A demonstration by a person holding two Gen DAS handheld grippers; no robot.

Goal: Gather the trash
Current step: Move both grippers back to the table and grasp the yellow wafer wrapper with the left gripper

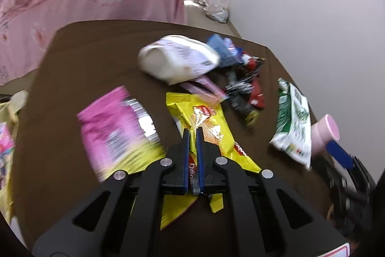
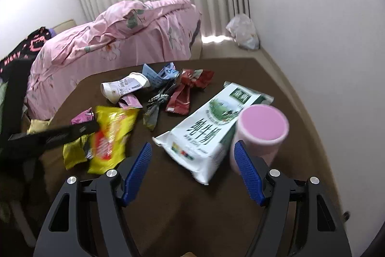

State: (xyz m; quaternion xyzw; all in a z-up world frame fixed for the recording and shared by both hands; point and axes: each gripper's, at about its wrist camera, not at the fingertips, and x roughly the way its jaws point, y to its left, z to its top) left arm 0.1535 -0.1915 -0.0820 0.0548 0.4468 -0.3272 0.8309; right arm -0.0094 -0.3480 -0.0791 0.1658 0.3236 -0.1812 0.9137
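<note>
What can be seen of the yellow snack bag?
The yellow bag is a glossy, crinkled foil wrapper with a red logo and a serrated top edge. It lies flat on the brown table, between a pink packet and a green-and-white milk pouch. The left tongs are shut on a pinched fold of it.

A glossy yellow snack wrapper (image 1: 204,119) with red print lies flat on the brown table (image 1: 84,59), its near end pinched up; at its nine o'clock a pink and yellow bag (image 1: 113,129), blurred; at its twelve o'clock a white paper cup (image 1: 178,59) on its side, a small pink sachet (image 1: 204,87) touching it; at two o'clock crumpled blue, red and dark wrappers (image 1: 240,78); at three o'clock a flattened green and white milk carton (image 2: 211,127), a pink cup (image 2: 262,129) just beside it.
</note>
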